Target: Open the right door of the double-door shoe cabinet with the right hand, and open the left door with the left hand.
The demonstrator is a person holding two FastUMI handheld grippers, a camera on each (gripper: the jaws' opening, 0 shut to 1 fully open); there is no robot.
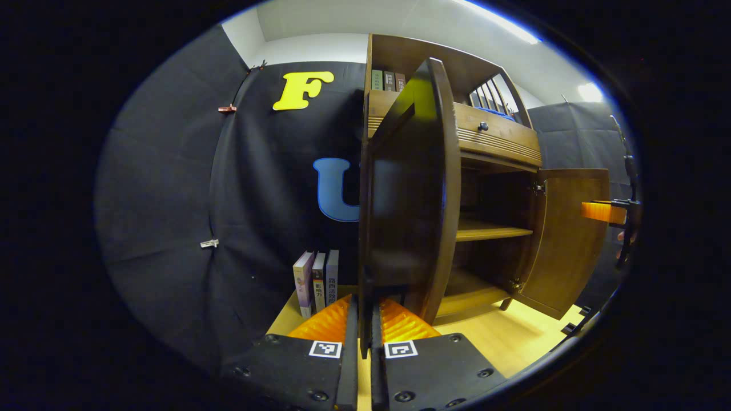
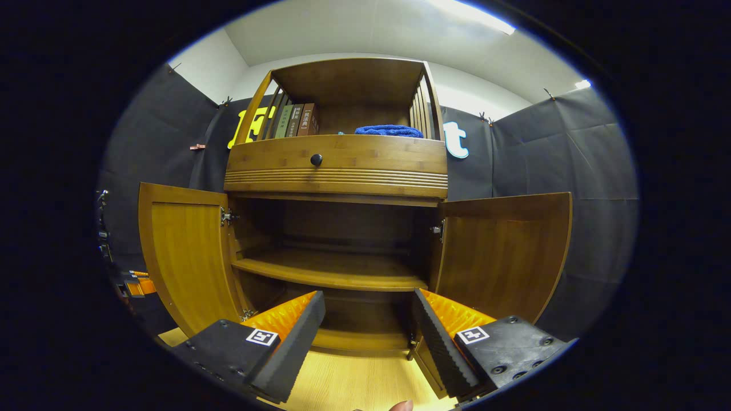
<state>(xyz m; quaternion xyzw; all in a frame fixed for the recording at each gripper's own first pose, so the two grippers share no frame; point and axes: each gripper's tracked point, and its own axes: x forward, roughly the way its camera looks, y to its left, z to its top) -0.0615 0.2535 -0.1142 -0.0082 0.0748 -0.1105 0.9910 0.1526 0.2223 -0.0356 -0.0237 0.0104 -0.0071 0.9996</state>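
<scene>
The left gripper [image 1: 365, 337] is clamped on the left door's [image 2: 185, 257] edge, swung wide; the right gripper [image 2: 365, 337] hangs released before the open right door [image 2: 502, 262]; both doors look open.

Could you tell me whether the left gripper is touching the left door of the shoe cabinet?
Touching. In the left gripper view, the left gripper has both fingers closed on the edge of the left door, which runs down between them with no gap.

Left gripper view hugs the left door [image 1: 408, 188] edge-on; right gripper view faces the cabinet [image 2: 337, 165] squarely.
</scene>
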